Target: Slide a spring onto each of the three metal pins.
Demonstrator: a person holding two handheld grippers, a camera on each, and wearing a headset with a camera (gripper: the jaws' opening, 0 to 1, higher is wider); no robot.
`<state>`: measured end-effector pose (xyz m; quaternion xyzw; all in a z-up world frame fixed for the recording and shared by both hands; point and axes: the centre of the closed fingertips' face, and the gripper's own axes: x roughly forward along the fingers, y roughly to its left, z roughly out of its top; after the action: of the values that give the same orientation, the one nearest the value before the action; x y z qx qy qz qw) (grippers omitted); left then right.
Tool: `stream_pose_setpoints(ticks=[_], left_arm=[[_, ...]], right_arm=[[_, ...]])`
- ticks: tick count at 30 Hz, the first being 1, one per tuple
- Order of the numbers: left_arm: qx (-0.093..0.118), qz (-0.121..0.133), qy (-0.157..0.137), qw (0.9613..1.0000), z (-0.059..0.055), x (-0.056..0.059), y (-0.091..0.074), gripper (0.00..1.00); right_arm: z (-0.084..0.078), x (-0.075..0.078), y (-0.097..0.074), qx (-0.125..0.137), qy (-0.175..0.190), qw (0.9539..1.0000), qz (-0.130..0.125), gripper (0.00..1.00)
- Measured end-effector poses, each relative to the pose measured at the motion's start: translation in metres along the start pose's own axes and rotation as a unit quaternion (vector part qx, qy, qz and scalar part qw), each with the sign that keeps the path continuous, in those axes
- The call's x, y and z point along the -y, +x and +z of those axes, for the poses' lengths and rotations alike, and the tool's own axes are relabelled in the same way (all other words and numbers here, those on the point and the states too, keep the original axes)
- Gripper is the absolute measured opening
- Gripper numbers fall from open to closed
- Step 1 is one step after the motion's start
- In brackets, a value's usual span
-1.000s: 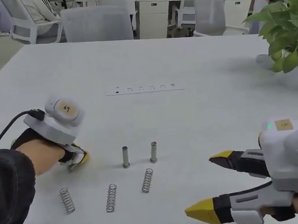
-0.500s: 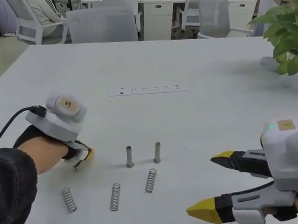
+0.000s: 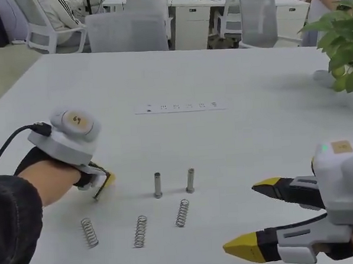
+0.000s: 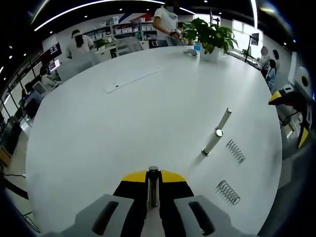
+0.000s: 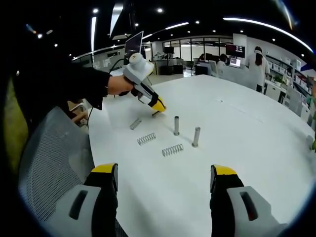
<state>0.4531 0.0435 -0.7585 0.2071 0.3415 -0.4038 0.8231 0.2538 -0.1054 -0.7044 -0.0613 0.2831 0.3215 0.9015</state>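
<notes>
Left claw (image 4: pixel 153 177) gripped one pin (image 4: pixel 153 193); right claw (image 5: pixel 164 172) gaped empty. Pins all bare; next probably pinch a spring (image 3: pixel 182 213) by near edge of tabletop (image 3: pixel 233 76).

Open-plan office: desks (image 3: pixel 188 16), swivel chairs (image 3: pixel 124 29), potted plant (image 3: pixel 342 40).

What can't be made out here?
- Head view: the pin in the left hand-held gripper is mostly hidden by its tips.
- Left gripper view: the pin's lower end is hidden between the jaws.
- Head view: the print on the white strip is too small.
- Head view: the right hand-held gripper body is cut by the frame edge.
</notes>
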Motion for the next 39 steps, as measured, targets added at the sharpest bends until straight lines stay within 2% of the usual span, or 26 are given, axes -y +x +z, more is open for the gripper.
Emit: stream_pose_setpoints(ticks=[14, 20, 28, 39], left_arm=[[0.029, -0.007, -0.021, 0.9993, 0.0, 0.001, -0.012, 0.0], [0.049, -0.011, -0.036, 0.9981, 0.0, 0.003, -0.019, 0.0], [0.06, -0.021, -0.058, 0.9962, -0.003, 0.005, -0.023, 0.0], [0.077, -0.027, -0.071, 0.9941, -0.004, 0.011, -0.025, 0.0]], right_arm=[[0.003, -0.003, 0.001, -0.001, -0.006, 1.0, 0.003, 0.75], [0.003, -0.005, 0.002, -0.002, -0.007, 1.0, 0.003, 0.75], [0.004, -0.006, 0.003, -0.003, -0.009, 0.9999, 0.004, 0.75], [0.005, -0.007, 0.003, -0.004, -0.011, 0.9999, 0.006, 0.75]])
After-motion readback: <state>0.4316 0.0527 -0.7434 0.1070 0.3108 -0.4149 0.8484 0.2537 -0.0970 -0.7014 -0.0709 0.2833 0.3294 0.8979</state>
